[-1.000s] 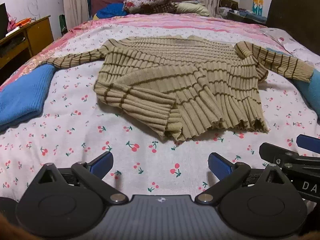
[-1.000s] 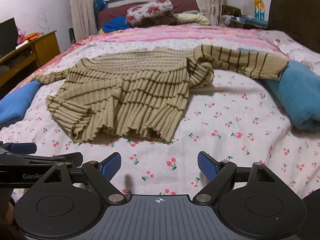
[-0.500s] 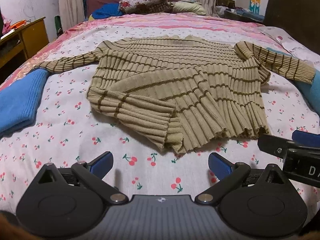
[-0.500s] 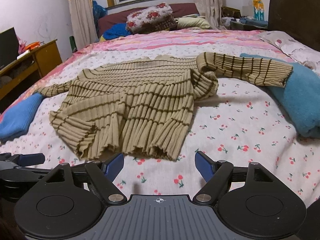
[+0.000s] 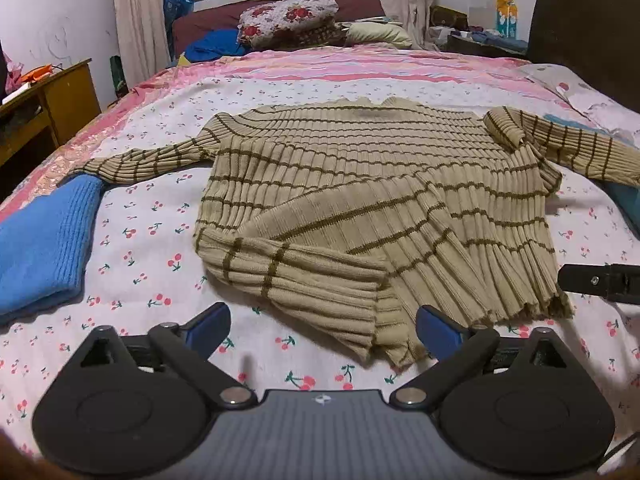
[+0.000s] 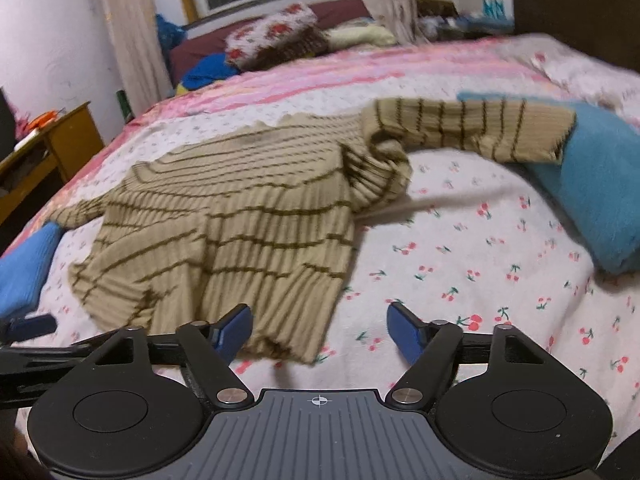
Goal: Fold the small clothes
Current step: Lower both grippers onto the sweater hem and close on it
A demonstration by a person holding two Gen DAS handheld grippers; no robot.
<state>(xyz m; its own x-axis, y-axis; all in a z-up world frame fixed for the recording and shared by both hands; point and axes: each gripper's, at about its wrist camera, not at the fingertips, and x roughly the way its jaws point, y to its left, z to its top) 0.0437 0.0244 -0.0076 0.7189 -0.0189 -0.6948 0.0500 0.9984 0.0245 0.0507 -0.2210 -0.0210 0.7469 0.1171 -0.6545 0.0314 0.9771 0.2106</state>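
A beige ribbed sweater with brown stripes [image 5: 380, 200] lies spread on the cherry-print bed sheet [image 5: 152, 240], its near left hem folded over. My left gripper [image 5: 324, 322] is open just above the sheet, and the folded hem corner reaches in between its fingertips without being pressed. In the right wrist view the sweater [image 6: 240, 232] is blurred. My right gripper [image 6: 320, 330] is at its near right hem corner with the jaws closing. The corner lies between them, against the left pad and apart from the right pad. One sleeve [image 6: 472, 132] rests on a teal garment.
A folded blue knit [image 5: 36, 252] lies at the left of the bed and a teal garment [image 6: 592, 184] at the right. Pillows [image 5: 288, 16] are piled at the far end. A wooden desk [image 5: 48, 100] stands left, a dark headboard [image 5: 580, 28] right.
Both grippers have moved forward to the sweater's near hem, which now reaches between their fingertips. The right gripper's jaws have narrowed and its view has tilted.
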